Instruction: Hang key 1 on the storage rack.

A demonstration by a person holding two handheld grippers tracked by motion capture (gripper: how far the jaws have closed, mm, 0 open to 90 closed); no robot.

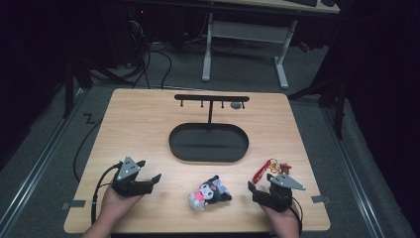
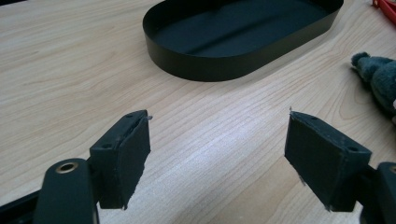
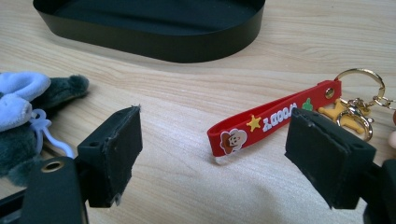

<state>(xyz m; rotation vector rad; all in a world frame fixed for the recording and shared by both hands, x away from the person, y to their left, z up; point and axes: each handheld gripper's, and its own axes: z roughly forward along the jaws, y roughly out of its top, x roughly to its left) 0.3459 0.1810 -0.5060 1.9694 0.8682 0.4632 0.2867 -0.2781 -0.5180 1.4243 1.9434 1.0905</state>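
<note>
**Both grippers open and idle, keychains waiting to be hung**

High view: the left hand-held gripper [image 1: 157, 179] and the right hand-held gripper [image 1: 251, 187] rest low on the worktop [image 1: 133, 124], each with its jaws apart and empty. Between them lies one plush keychain [image 1: 209, 192], dark with a pale face. Just beyond the right hand-held gripper lies one red strap keychain [image 1: 261, 172] with a gold ring. Farther back stands one black oval tray [image 1: 208, 143], and from it rises one T-shaped hanger rack [image 1: 211, 98] with small pegs along its bar; a small grey thing hangs at the bar's right end, too small to tell.

Left gripper view: the jaws stand wide with bare wood between them. The tray [image 2: 205, 70] is ahead, the plush keychain [image 2: 379, 77] at the right edge, well off the jaw line.

Right gripper view: the jaws stand wide, and the red strap keychain [image 3: 275, 119] lies flat on the wood just ahead between them, apart from both pads. The plush keychain [image 3: 28, 112] sits to the left.

By my judgement the work is at its start: nothing is picked up. The next move likely calls for the right hand-held gripper to ease forward and down, close on the strap near its ring, then lift it toward a peg.
</note>
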